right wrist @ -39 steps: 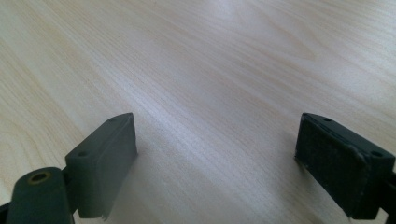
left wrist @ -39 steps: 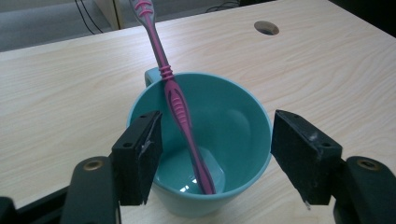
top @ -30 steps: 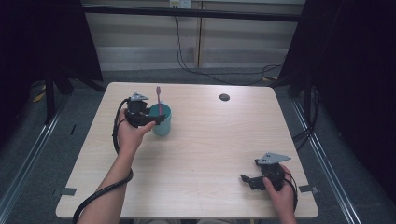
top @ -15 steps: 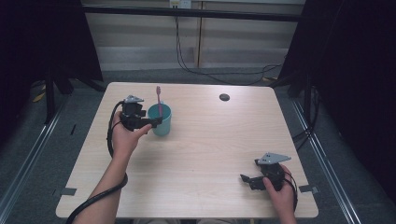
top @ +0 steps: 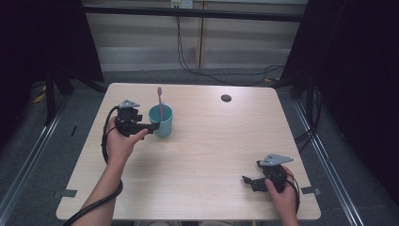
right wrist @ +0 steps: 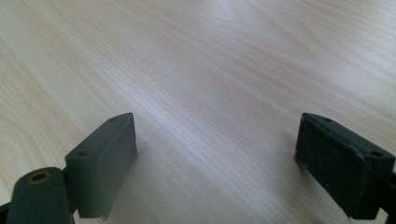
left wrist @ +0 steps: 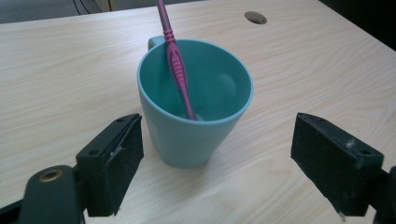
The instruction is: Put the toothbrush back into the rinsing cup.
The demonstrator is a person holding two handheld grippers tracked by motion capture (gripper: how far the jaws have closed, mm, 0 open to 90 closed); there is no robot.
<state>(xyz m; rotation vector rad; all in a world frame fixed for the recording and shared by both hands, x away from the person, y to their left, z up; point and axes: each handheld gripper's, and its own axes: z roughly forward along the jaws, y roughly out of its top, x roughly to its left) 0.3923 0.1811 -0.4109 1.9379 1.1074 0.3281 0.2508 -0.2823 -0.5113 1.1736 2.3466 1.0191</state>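
Left tongs [top: 151, 127] have just been opening. Beside the earlier high views, where their tips sat right against the teal cup [top: 161, 121], the hand has drawn back a little toward the bench's left edge. In the left gripper view the tongs [left wrist: 224, 156] stand spread, pads either side of the cup's [left wrist: 195, 105] lower wall and clear of it, a gap of wood showing on both sides.

Cup stands upright in the far-left quarter of the bench [top: 207, 141], nearer the far edge than the near one. Pink toothbrush [top: 160, 101] leans inside it, handle end down on the bottom, top rising past the far rim; same in the left gripper view [left wrist: 176, 63].

We read this as a release: cup set down with the toothbrush in it, grip let go. That looks like the closing part of the work.

Right tongs [top: 249, 181] rest near the near-right corner, unchanged across the high views. Spread wide over bare wood, nothing between them [right wrist: 219, 170].
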